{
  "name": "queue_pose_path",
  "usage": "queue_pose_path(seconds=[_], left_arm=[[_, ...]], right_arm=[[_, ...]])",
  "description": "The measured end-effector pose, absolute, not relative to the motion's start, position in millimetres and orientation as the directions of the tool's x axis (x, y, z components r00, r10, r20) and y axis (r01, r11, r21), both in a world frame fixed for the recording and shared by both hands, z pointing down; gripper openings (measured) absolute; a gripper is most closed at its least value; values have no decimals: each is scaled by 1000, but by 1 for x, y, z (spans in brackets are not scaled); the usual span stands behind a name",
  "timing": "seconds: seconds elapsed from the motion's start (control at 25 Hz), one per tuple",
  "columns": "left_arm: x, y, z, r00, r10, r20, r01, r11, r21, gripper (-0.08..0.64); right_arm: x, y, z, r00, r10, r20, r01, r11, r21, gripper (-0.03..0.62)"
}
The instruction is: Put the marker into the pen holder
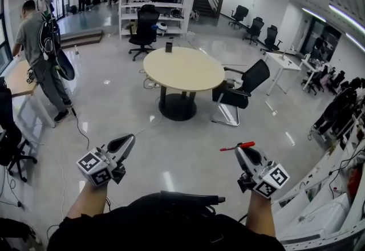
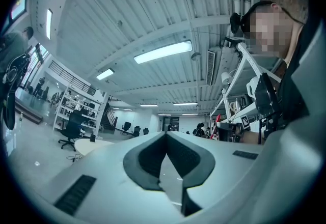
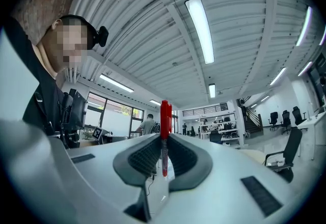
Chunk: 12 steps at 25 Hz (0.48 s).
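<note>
A red marker (image 1: 238, 146) lies crosswise in my right gripper (image 1: 244, 152), which is shut on it low in the head view, right of centre. In the right gripper view the marker (image 3: 165, 116) stands upright between the dark ribbed pads (image 3: 145, 156), its red cap above the right gripper (image 3: 164, 137). My left gripper (image 1: 128, 141) hovers at the same height on the left, jaws shut with nothing between them; in its own view the left gripper (image 2: 166, 135) has its tips meeting. Far ahead a round beige table (image 1: 182, 70) carries a small dark upright object (image 1: 169, 47).
Both grippers hang over shiny grey floor. A black office chair (image 1: 242, 90) stands right of the round table, another chair (image 1: 144, 30) behind it before white shelves (image 1: 153, 4). A person (image 1: 43, 61) stands at a desk on the left. White desks (image 1: 319, 210) line the right.
</note>
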<state>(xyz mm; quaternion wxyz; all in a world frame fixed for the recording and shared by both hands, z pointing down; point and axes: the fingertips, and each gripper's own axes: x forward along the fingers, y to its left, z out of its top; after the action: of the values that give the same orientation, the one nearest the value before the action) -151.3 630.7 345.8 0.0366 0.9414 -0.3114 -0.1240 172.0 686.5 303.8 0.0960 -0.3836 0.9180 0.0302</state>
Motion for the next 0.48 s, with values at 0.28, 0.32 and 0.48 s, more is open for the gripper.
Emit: queue_pose_path(seconds=[0.28, 0.32, 0.48], left_arm=[[-112, 630, 347, 758, -637, -144, -620, -771, 147, -9], [-107, 630, 348, 760, -634, -143, -618, -773, 145, -9], [-89, 631, 355, 778, -610, -149, -594, -792, 140, -9]], right_arm=[[206, 681, 313, -702, -682, -205, -690, 722, -37, 46], [209, 680, 315, -705, -679, -205, -687, 726, -39, 46], [220, 676, 322, -712, -673, -200, -678, 733, -49, 46]])
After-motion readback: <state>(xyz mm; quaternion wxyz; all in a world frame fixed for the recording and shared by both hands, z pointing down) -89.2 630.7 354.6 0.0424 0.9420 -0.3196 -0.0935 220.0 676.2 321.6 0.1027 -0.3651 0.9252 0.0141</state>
